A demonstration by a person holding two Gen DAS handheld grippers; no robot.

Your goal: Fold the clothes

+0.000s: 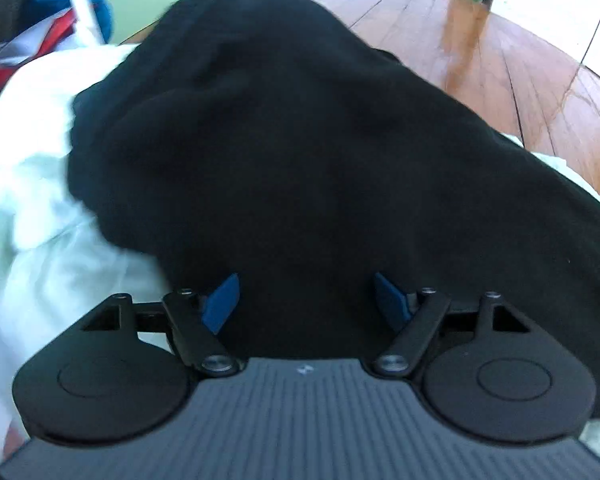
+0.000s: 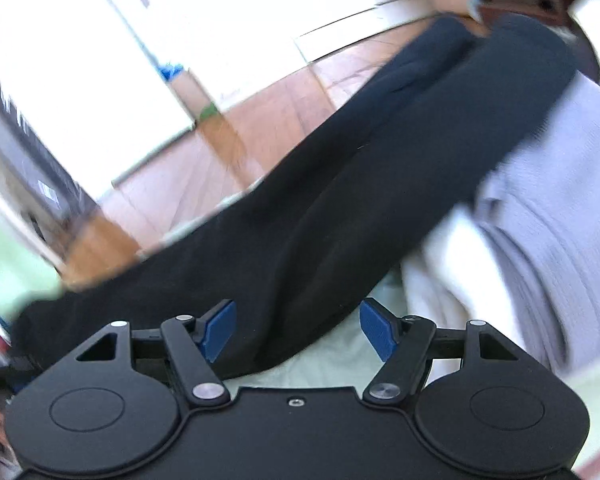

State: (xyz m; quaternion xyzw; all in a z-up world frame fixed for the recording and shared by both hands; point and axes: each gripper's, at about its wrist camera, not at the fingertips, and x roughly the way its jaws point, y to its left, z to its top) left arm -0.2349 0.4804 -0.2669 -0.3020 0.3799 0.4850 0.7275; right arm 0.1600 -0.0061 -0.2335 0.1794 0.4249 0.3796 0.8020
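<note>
Your left gripper and right gripper both stand released, gripping nothing, over the black garment lying bunched on the white sheet, so most folding looks left.

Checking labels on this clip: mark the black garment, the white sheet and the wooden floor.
black garment [image 1: 300,152], left wrist view, middle of the cloth
white sheet [image 1: 32,168], left wrist view, bare stretch left of the garment
wooden floor [image 1: 480,52], left wrist view, glossy boards

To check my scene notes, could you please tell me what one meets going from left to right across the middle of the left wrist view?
White sheet → black garment → wooden floor.
</note>
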